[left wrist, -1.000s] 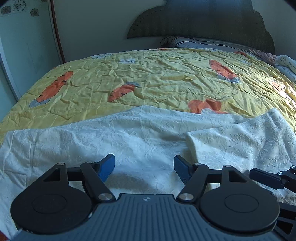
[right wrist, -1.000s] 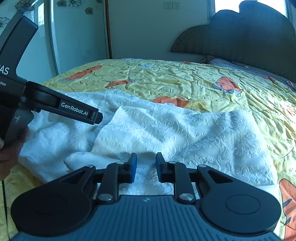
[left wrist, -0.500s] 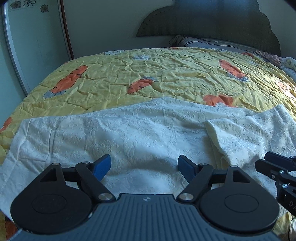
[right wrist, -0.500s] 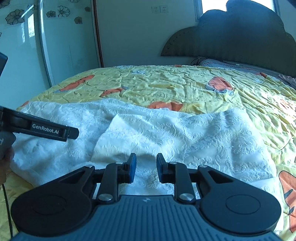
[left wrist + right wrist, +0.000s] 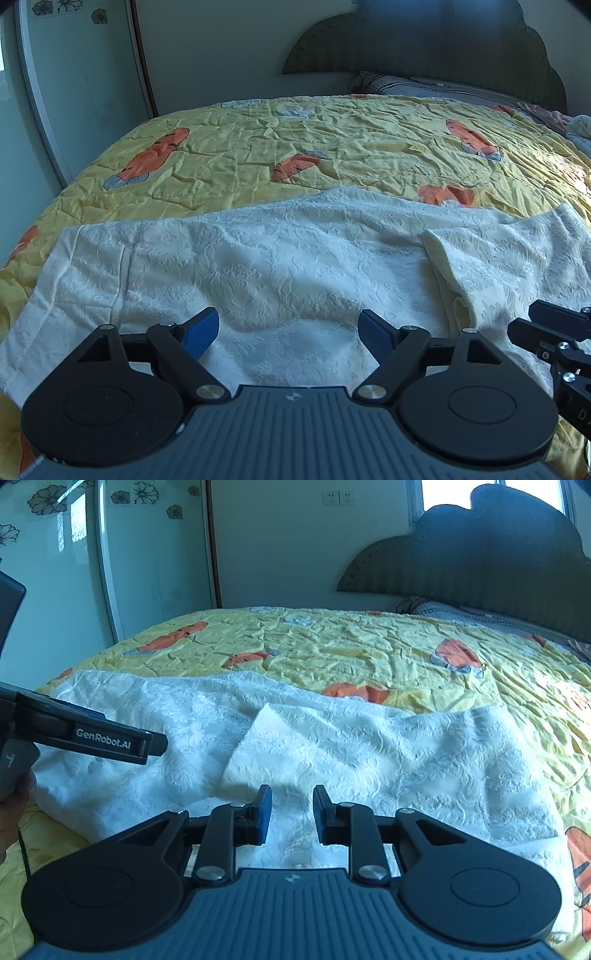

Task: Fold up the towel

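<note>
the left tool [image 5: 288, 332] has just been opening its blue jaws, and now they stand wide with nothing between them. its view has also slid toward the towel's left end since a second ago. that likely means it is getting ready to grab an edge for the next fold. the white towel [image 5: 258, 266] lies spread on the yellow bed [image 5: 332, 147], with one corner flap [image 5: 280, 738] already turned over. the right tool [image 5: 291, 812] is narrow and empty. both tools tilt down over the towel's near edge.
</note>
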Motion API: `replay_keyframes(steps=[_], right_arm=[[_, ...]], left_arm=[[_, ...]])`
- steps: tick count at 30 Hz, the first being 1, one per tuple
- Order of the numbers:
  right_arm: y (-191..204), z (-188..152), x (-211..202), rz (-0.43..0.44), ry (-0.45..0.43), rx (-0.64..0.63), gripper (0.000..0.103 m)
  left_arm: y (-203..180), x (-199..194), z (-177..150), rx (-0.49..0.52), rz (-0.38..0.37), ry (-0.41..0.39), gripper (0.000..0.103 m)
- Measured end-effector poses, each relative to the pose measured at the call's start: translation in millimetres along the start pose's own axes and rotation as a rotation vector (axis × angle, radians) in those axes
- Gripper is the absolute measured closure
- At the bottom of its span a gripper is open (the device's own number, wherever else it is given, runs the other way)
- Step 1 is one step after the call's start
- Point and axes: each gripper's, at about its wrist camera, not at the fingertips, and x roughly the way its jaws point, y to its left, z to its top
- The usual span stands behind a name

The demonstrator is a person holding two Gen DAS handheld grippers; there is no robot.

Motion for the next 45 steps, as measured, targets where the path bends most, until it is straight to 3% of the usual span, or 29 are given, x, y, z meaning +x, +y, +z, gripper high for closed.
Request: replay_keyframes(steps=[4,10,16,21,31,40,42,45], right_arm=[[5,4,-3,0.016,-0.012,-0.01,0.079],[5,-3,13,0.017,0.044,0.003,0.079],[10,1,6,0.019,0.001,0.003,0.079],[12,-2,16,0.015,0.044,-0.01,0.076],[24,12,-3,0.042,-0.033,-0.038,0.076],[35,13,-3,0.057,-0.027,-0.071,0.074],[36,13,-3,0.054,-0.028,-0.08,0.068],[37,11,-7,0.059,-0.047,-0.087,0.045]], left_arm=[[2,1,-1,-0.008,-0.006,0.005,0.017],[5,-1,-5,-0.011,-0.003,-0.004,0.012],[12,-3,-8,-0.029,0.003,-0.011,0.011],[17,-3,-8,-0.052,0.003,-0.004,0.01],[19,-8,-9,-0.054,-0.002,-0.017,0.01],[18,-10,-9,-0.048,0.004,-0.023,0.009],[18,-9,-9,-0.047,0.006,-0.02,0.008],[20,-9,-9,-0.048,0.005,-0.017,0.008]])
